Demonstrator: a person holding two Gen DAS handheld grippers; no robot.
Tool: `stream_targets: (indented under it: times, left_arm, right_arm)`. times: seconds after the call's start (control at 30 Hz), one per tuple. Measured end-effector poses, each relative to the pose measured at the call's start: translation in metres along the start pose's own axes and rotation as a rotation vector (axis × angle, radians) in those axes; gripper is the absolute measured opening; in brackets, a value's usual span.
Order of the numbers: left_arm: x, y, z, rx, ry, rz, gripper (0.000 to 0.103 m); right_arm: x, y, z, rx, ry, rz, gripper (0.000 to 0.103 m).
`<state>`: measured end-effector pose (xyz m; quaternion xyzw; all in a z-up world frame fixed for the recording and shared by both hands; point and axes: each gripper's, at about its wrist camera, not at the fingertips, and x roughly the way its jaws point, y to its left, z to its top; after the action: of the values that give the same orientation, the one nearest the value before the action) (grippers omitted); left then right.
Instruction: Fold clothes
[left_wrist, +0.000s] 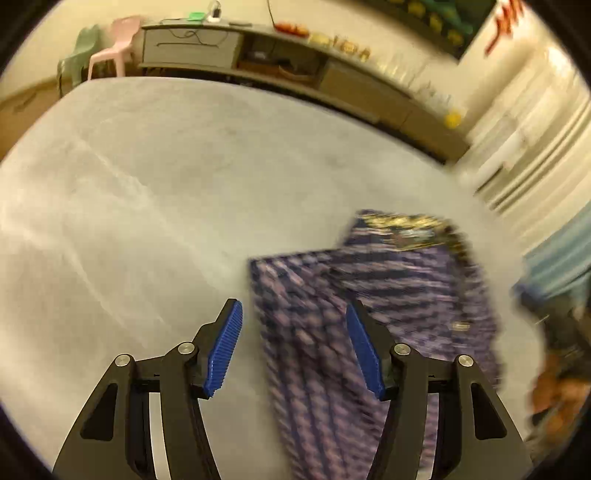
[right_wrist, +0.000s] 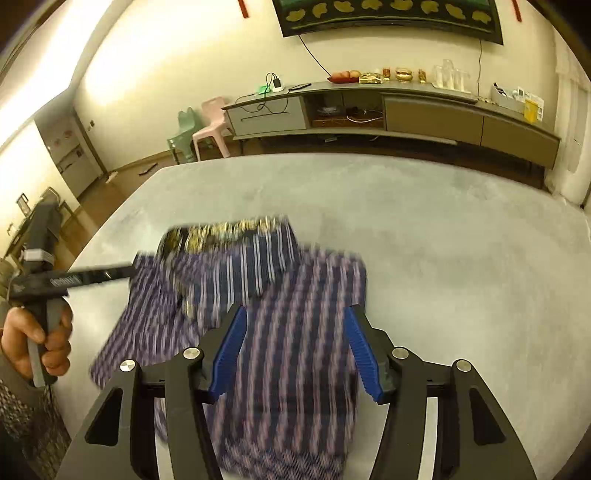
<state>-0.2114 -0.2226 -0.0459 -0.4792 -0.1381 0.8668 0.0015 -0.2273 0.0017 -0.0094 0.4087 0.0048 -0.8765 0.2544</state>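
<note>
Both grippers are wide open and holding nothing: the left gripper (left_wrist: 294, 345) hangs with its blue pads spread over the left edge of the striped garment (left_wrist: 369, 317), and the right gripper (right_wrist: 293, 350) hovers, jaws just as far apart, above the garment's near middle. Between and beyond the right fingers lies that purple-and-navy striped cloth (right_wrist: 266, 314), bunched and partly doubled over itself on the grey desk (right_wrist: 443, 240), with a gold-patterned band (right_wrist: 225, 229) at its far end. Out on the left of the right wrist view, the person's hand (right_wrist: 40, 339) grips the handle of the other tool beside the cloth's left side. Past the desk stands a long cabinet (right_wrist: 406, 114) against the far wall, with pink and green chairs (right_wrist: 207, 129) to its left. Both views are smeared, so seams and corners are hard to make out. My worry from here: with the layers stacked unevenly, a pinch could catch only the top ply or two plies at once, and the fold would drag crooked. Closing on the flat middle instead of an edge could also just bunch the fabric up.
</note>
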Motion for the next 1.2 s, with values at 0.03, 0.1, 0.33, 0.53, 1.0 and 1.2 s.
stream_targets:
  times: [0.03, 0.1, 0.33, 0.53, 1.0, 1.2]
  left_arm:
    - [0.005, 0.007, 0.011, -0.007, 0.013, 0.001, 0.058]
    - [0.012, 0.01, 0.012, 0.005, 0.015, -0.008, 0.058]
    - [0.019, 0.017, 0.021, 0.039, 0.018, -0.038, 0.057]
    - [0.021, 0.026, 0.027, 0.015, 0.036, -0.048, 0.058]
    - [-0.018, 0.031, 0.022, -0.046, 0.01, -0.447, 0.065]
    - [-0.009, 0.026, 0.003, -0.037, 0.069, -0.377, 0.065]
  right_arm:
    - [-0.006, 0.004, 0.012, -0.019, -0.005, 0.009, 0.058]
    - [-0.01, 0.025, 0.034, -0.074, -0.005, 0.065, 0.062]
    - [0.087, 0.116, 0.035, -0.356, 0.184, 0.058, 0.062]
    - [0.105, 0.118, 0.027, -0.424, 0.206, 0.099, 0.009]
    - [0.079, 0.102, 0.036, -0.474, 0.168, 0.266, 0.01]
    - [0.035, 0.027, 0.042, -0.242, 0.11, 0.187, 0.056]
